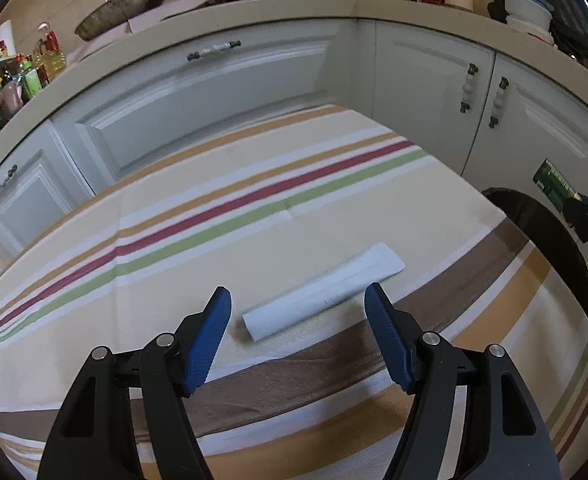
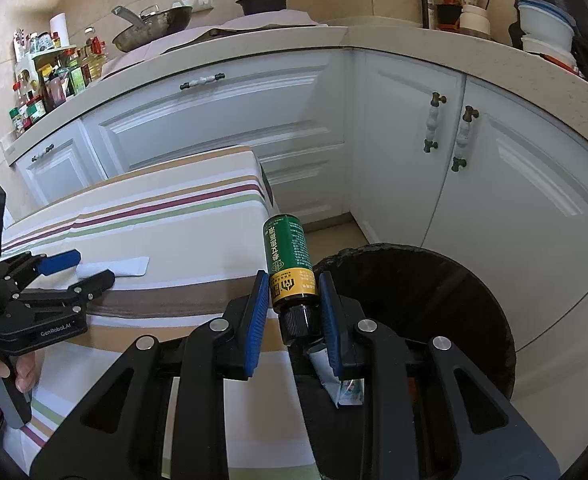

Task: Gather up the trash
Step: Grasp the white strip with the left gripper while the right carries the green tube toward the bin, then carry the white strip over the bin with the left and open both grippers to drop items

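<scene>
A white paper wrapper (image 1: 323,292) lies flat on the striped tablecloth (image 1: 214,208), just ahead of my open, empty left gripper (image 1: 297,304); it also shows in the right wrist view (image 2: 114,267). My right gripper (image 2: 292,292) is shut on a green and yellow bottle (image 2: 290,260) with a black cap, held at the rim of the black trash bin (image 2: 433,292). The bottle (image 1: 553,184) and bin (image 1: 541,232) appear at the right edge of the left wrist view. A small packet (image 2: 345,380) lies inside the bin.
White cabinet doors (image 2: 513,200) with handles stand close behind the table and bin. The counter (image 2: 254,40) above carries a wok, a pot, bottles and bowls. The left gripper (image 2: 60,270) is visible in the right wrist view, over the table's left side.
</scene>
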`<state>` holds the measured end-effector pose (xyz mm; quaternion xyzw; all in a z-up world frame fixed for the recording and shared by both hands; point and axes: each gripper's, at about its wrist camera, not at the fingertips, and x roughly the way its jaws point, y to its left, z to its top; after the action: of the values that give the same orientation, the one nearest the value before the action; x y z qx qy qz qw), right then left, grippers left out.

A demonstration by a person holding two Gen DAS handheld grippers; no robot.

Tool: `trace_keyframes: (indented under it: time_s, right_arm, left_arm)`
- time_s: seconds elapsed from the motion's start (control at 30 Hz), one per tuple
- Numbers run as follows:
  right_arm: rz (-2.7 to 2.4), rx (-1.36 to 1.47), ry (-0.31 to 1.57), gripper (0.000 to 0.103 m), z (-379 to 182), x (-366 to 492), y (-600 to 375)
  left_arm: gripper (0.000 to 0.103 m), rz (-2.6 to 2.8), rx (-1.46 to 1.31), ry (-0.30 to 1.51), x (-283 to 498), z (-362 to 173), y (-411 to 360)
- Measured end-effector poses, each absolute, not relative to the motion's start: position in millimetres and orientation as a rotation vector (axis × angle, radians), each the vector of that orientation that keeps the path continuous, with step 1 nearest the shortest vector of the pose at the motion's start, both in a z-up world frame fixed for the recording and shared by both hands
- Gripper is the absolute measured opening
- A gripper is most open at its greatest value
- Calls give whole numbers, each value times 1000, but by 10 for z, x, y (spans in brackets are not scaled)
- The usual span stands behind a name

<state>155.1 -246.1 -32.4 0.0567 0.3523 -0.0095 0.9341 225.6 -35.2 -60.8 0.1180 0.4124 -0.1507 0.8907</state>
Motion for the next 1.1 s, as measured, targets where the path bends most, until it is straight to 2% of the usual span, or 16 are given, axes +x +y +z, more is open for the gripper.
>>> trace_keyframes:
  time_s: [0.07, 0.17, 0.23, 0.33, 0.43, 0.6, 1.1]
  right_arm:
    - [-20, 119, 720, 25, -321, 1550, -2465]
    - [-20, 122, 720, 25, -319, 1544, -2470]
    - [-21, 124, 720, 25, -320, 1543, -2475]
    - [-22, 126, 719, 25, -324, 1536, -2488]
    - [-22, 128, 719, 25, -326, 1525, -2489]
    - [-21, 133, 712, 25, -323, 1489, -2513]
    - [-96, 122, 609, 25, -111, 1158, -2702]
  left_arm:
    - [66, -318, 243, 875, 2280, -630, -352]
    - [52, -344, 233, 878, 2273, -624, -353]
    - [35, -364, 256, 870, 2232, -619, -400]
    - [16, -382, 305, 854, 2157, -622, -496]
    - [9, -379, 335, 845, 2111, -628, -550]
    - [4, -357, 313, 838, 2094, -613, -517]
    - [3, -235, 171, 672, 1610, -160, -474]
